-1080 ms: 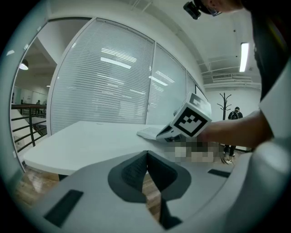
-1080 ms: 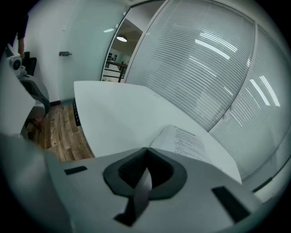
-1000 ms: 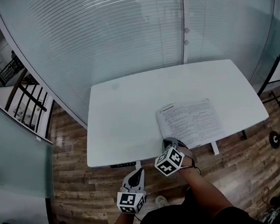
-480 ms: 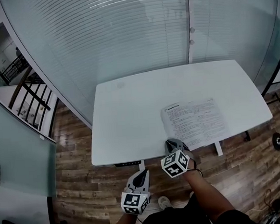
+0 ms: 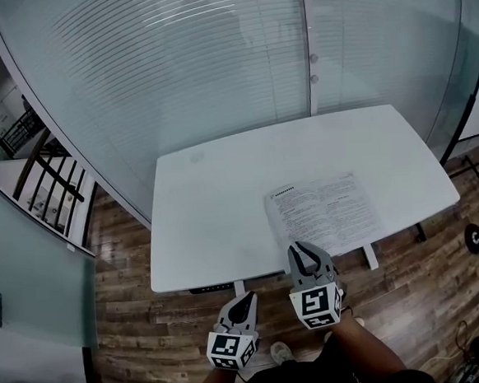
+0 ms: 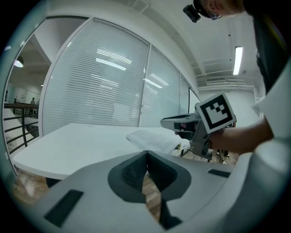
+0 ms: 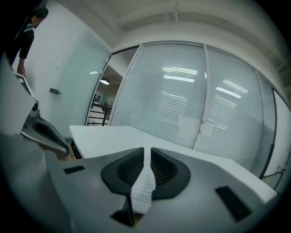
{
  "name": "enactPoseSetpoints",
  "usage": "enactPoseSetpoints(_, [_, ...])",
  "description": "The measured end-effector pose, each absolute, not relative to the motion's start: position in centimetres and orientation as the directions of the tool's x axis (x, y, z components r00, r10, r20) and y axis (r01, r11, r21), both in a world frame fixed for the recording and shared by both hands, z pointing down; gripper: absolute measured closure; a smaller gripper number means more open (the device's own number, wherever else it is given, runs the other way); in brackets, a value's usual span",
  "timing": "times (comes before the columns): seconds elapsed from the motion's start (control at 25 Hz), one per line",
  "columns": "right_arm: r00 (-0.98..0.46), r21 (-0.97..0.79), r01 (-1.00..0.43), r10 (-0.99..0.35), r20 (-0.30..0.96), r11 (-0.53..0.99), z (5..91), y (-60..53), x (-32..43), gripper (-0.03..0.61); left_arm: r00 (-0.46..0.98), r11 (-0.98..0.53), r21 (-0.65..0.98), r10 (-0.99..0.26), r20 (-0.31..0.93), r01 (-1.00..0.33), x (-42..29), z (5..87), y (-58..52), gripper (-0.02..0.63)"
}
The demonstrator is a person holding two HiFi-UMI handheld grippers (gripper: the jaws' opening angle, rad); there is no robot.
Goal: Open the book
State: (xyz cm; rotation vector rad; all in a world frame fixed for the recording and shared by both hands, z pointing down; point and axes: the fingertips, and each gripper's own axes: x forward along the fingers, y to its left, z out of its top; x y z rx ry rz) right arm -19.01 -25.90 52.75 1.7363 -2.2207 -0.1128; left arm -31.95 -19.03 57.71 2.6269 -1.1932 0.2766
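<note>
Right now the fingers of the right gripper (image 7: pixel 147 151) are opening, with a narrow gap between them. Printed lines of the book (image 5: pixel 323 209) show through that gap, and the pads do not seem to press on any page. In the head view these fingertips hover over the book's near left corner, at the near edge of the surface (image 5: pixel 215 197).

The fingers of the left gripper (image 6: pixel 146 154) are closed, tips meeting with nothing between them; only the wooden floor (image 5: pixel 130 319) shows through the hollow behind the tips. That gripper hangs off the surface, over the floor, to the left of the right gripper, nearer the person and apart from the book.

The book lies open and flat, printed pages up, on the near right part of the white surface, its near edge close to the surface's rim. Each gripper carries its marker cube (image 5: pixel 317 304) at the back, toward the person's arms. Beyond the surface stands a glass wall (image 5: pixel 213 65) striped with pale horizontal slats, and a dark railing (image 5: pixel 52 172) shows at the left.
</note>
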Motion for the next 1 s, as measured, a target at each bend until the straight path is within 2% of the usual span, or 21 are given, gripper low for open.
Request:
enactPoseSetpoints(0.16, [-0.188, 0.164, -0.962, -0.966, 0.175, 0.217, 50.8, -24.1, -16.3, 0.572, 0.677, -0.671, 0.12, -0.695, 0.243, -0.732, -30.3, 56.5, -19.2, 0.603])
enactPoseSetpoints(0.32, [-0.169, 0.058, -0.982, -0.97, 0.177, 0.182, 50.3, -22.5, -13.5, 0.575, 0.707, -0.704, 0.103, -0.675, 0.212, -0.702, -28.2, 55.0, -19.4, 0.603])
enactPoseSetpoints(0.72, [-0.071, 0.131, -0.987, -0.984, 0.161, 0.093, 49.8, -17.6, -7.6, 0.577, 0.753, -0.754, 0.058, -0.642, 0.145, -0.654, -23.8, 52.7, -20.0, 0.603])
enactPoseSetpoints(1.0, [-0.054, 0.142, -0.987, -0.988, 0.141, 0.074, 49.2, -16.2, -7.0, 0.577, 0.781, -0.783, 0.043, -0.611, 0.128, -0.62, -21.6, 52.2, -19.4, 0.603])
